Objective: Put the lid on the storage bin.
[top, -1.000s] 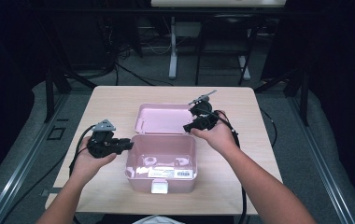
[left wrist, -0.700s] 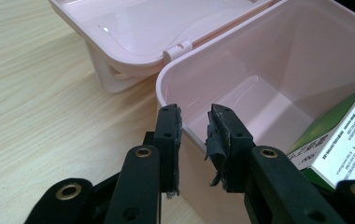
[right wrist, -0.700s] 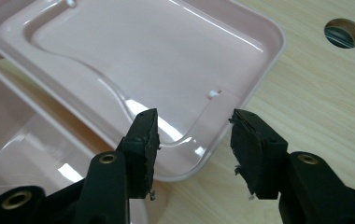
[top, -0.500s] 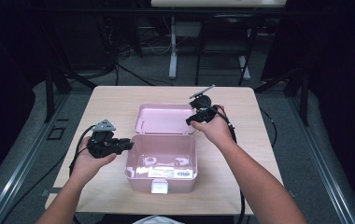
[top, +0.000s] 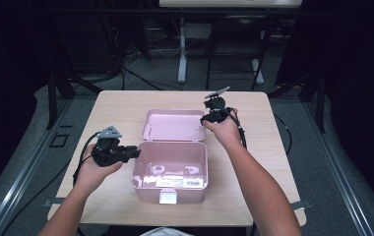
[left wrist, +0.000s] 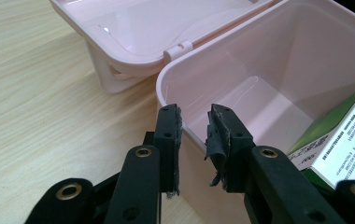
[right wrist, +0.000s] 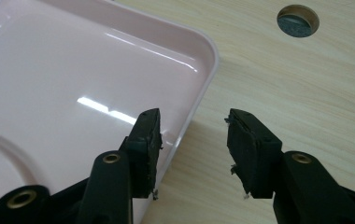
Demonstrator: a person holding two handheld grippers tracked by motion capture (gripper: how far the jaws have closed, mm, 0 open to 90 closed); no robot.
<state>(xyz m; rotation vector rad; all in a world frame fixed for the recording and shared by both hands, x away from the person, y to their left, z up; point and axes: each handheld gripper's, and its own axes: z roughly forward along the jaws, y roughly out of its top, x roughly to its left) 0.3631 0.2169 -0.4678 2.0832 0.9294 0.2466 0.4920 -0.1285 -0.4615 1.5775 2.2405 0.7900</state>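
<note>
A pink box [top: 170, 189] stands open mid-table, its lid [top: 172, 125] laid back flat behind it. My left gripper [top: 136, 151] is at the box's left wall. In the left gripper view the left gripper [left wrist: 194, 123] is shut on the wall's rim [left wrist: 166, 79], one pad outside and one inside. A green and white carton [left wrist: 348, 135] lies inside the box. My right gripper [top: 205, 119] is at the lid's right edge. Seen from the right gripper view, the right gripper [right wrist: 192, 128] straddles the lid's rim [right wrist: 208, 70] without touching it. Its jaws have just been closing.
The wooden table [top: 121, 108] has bare room on both sides of the box. A round cable hole [right wrist: 298, 21] lies in the tabletop beyond the lid's corner. A white latch [top: 168, 196] hangs on the box's front wall. Cables trail from both grippers.
My right hand has shifted a little farther along the lid's right edge and lower toward it. The left hand and the box have stayed put.
</note>
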